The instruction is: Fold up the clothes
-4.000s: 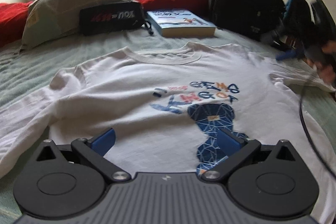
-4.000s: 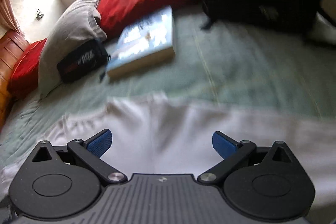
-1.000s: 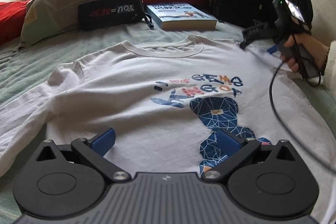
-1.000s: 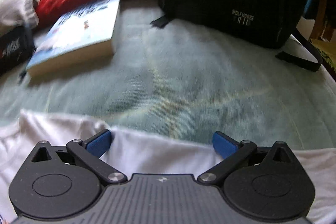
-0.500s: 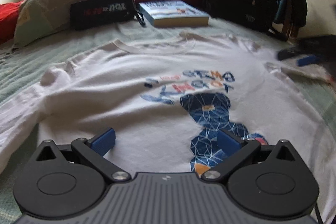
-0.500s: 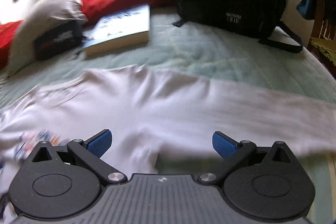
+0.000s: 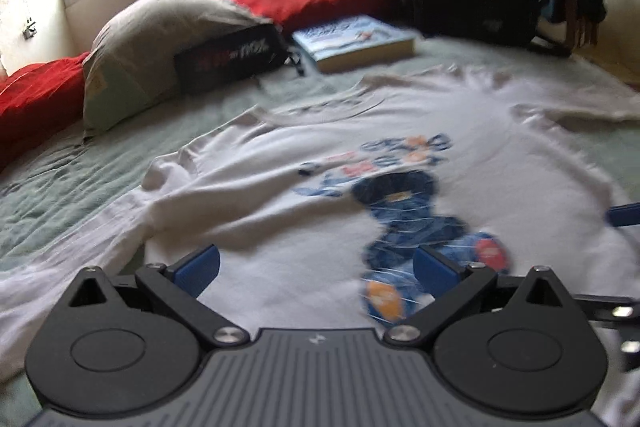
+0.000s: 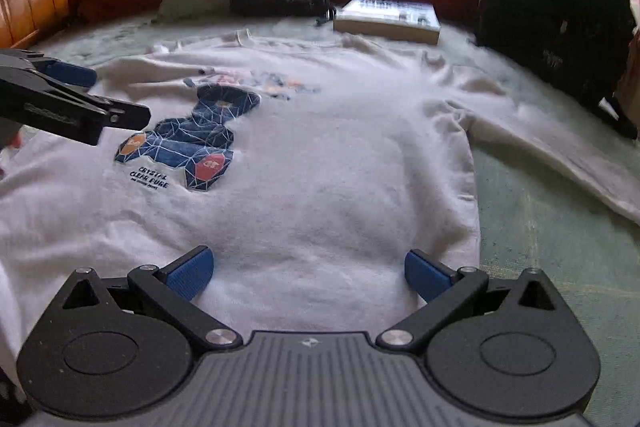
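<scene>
Spread tongs (image 7: 316, 265) over white sweatshirt (image 7: 280, 187).

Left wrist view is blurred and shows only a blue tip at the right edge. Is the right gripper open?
Observer: Yes. The right gripper is open, jaws wide apart, with only the white sweatshirt showing between them.
Operator: Where's the sleeve on that side?
Observer: That sleeve lies stretched out on the green bedspread, angled away from the body.
Operator: Anything printed below the bear?
Observer: Yes, short lines of dark text sit just under the bear print.
</scene>
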{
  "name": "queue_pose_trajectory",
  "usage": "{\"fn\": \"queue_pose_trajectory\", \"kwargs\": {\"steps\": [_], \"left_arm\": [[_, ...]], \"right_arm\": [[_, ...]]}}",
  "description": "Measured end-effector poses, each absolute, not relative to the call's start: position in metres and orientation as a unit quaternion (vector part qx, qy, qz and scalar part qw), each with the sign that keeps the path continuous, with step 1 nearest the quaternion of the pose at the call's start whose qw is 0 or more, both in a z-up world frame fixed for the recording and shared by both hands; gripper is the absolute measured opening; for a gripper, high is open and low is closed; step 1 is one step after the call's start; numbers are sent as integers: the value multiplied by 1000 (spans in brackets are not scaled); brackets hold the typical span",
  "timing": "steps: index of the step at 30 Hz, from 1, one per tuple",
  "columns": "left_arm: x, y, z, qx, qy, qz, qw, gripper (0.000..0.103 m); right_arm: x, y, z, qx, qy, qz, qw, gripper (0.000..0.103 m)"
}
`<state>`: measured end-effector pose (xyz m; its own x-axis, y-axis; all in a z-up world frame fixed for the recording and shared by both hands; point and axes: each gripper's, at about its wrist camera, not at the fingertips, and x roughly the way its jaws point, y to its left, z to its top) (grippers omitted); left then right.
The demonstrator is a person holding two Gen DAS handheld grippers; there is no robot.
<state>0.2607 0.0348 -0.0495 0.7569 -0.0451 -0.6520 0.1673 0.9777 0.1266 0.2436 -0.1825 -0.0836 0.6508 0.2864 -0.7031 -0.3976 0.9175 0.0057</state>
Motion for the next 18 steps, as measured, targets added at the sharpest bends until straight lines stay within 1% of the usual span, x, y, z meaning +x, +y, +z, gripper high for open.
{"fn": "queue_pose_trajectory", "kwargs": {"steps": [6, 10, 15, 18], "left_arm": [[227, 11, -54, 105, 333, -67, 935, 102], [219, 10, -68, 105, 365, -67, 923, 102], [211, 29, -75, 38, 405, -51, 912, 102], [206, 27, -70, 31, 403, -54, 913, 102]], "right_arm": [[250, -190, -90, -50, 372, 197, 906, 103], [249, -191, -92, -49, 371, 203, 905, 103], [249, -193, -93, -49, 366, 207, 906, 103], [250, -193, -93, -48, 367, 208, 906, 103]]}}
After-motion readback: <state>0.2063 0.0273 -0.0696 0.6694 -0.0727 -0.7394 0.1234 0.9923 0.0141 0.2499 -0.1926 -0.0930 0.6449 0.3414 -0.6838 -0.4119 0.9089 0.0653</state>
